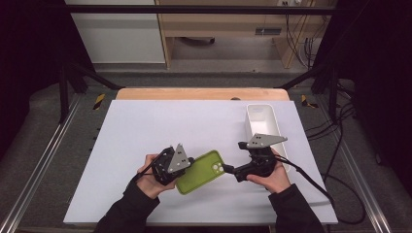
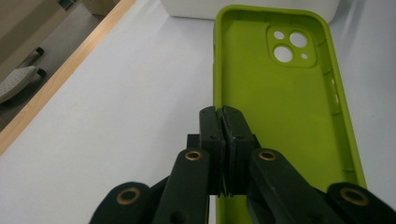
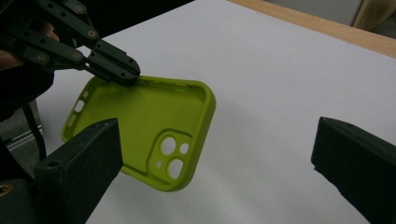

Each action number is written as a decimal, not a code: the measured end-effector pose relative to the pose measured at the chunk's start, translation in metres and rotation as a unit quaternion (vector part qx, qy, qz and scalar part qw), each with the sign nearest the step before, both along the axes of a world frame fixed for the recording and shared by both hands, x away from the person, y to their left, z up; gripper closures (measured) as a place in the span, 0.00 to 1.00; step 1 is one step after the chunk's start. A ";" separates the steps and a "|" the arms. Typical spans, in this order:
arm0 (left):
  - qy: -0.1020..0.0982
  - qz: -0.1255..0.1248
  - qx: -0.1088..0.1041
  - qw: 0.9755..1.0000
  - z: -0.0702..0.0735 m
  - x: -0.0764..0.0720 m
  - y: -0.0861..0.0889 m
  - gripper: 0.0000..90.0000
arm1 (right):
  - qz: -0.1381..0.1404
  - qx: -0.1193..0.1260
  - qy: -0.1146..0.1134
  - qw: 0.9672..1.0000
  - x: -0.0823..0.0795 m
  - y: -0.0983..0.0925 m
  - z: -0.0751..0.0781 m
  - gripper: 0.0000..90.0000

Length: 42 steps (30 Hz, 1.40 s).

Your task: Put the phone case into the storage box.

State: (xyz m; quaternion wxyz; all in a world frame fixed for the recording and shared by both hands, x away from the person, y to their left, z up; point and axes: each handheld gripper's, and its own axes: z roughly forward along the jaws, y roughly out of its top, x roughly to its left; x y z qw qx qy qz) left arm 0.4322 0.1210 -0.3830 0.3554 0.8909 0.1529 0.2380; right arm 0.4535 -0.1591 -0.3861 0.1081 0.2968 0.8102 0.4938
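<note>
Left claw (image 2: 223, 122) clamped on green phone case (image 2: 280, 107) side wall; right claw (image 3: 215, 154) wide open beside case, empty; case's near end hidden.

Left tongs (image 2: 223, 140) hide the case's (image 2: 280, 107) rim.

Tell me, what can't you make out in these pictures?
- Tray: high view, its near end lies behind the right gripper and hand, and its inside is too small to read.
- Case: left gripper view, its near end is cut off by the bottom edge, behind the left gripper.
- Case's outer face: turned away in all views.
</note>
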 end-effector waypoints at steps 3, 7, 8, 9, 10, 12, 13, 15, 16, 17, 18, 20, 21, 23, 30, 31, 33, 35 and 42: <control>-0.004 -0.003 0.000 1.000 0.001 -0.001 -0.002 0.98 | 0.002 -0.003 0.006 1.000 0.002 0.004 0.000 0.04; -0.006 -0.006 0.001 1.000 0.002 -0.002 -0.004 0.98 | -0.002 -0.003 0.020 1.000 0.006 0.007 -0.002 0.06; -0.007 -0.006 0.001 1.000 0.001 -0.002 -0.005 0.98 | -0.004 -0.005 0.022 1.000 0.006 0.007 -0.003 0.06; -0.007 -0.007 0.001 1.000 0.001 -0.003 -0.005 0.98 | -0.003 -0.006 0.024 1.000 0.007 0.008 -0.003 0.06; -0.009 -0.008 0.003 1.000 0.002 -0.003 -0.006 0.98 | -0.001 -0.006 0.028 1.000 0.008 0.008 -0.004 0.06; -0.010 -0.010 0.001 1.000 0.002 -0.004 -0.007 0.98 | 0.001 -0.005 0.032 0.999 0.008 0.009 -0.005 0.07; -0.011 -0.010 0.002 1.000 0.002 -0.004 -0.007 0.98 | 0.002 -0.004 0.033 0.999 0.009 0.009 -0.005 0.08; -0.013 -0.012 0.001 1.000 0.002 -0.005 -0.008 0.98 | 0.003 -0.002 0.038 0.999 0.010 0.010 -0.006 0.09; -0.013 -0.014 0.003 1.000 0.003 -0.006 -0.009 0.98 | 0.004 -0.001 0.039 0.999 0.010 0.010 -0.006 0.10; -0.015 -0.014 0.000 1.000 0.002 -0.007 -0.009 0.98 | 0.005 0.001 0.043 0.999 0.011 0.010 -0.006 0.11; -0.016 -0.015 0.003 1.000 0.003 -0.007 -0.010 0.98 | 0.005 0.002 0.046 0.999 0.011 0.011 -0.007 0.11; -0.017 -0.016 0.002 1.000 0.003 -0.009 -0.011 0.98 | 0.008 0.000 0.049 0.999 0.012 0.011 -0.008 0.13; -0.019 -0.018 0.004 1.000 0.003 -0.009 -0.011 0.98 | 0.009 -0.001 0.050 0.999 0.012 0.012 -0.008 0.14; -0.020 -0.020 0.004 1.000 0.003 -0.010 -0.011 0.98 | 0.013 -0.001 0.055 0.998 0.012 0.012 -0.009 0.17; -0.022 -0.024 0.003 0.999 0.002 -0.012 -0.012 0.98 | 0.026 -0.002 0.072 0.997 0.014 0.012 -0.010 0.31; -0.022 -0.024 0.003 0.999 0.002 -0.012 -0.012 0.98 | 0.027 -0.003 0.075 0.997 0.014 0.012 -0.010 0.33; -0.022 -0.025 0.003 0.999 0.002 -0.013 -0.013 0.98 | 0.029 -0.001 0.085 0.996 0.015 0.012 -0.010 0.36; -0.023 -0.026 0.002 0.999 0.002 -0.013 -0.013 0.98 | 0.032 0.000 0.091 0.995 0.016 0.012 -0.010 0.40; -0.024 -0.029 0.002 0.999 0.002 -0.014 -0.013 0.98 | 0.044 0.007 0.115 0.992 0.018 0.011 -0.009 0.57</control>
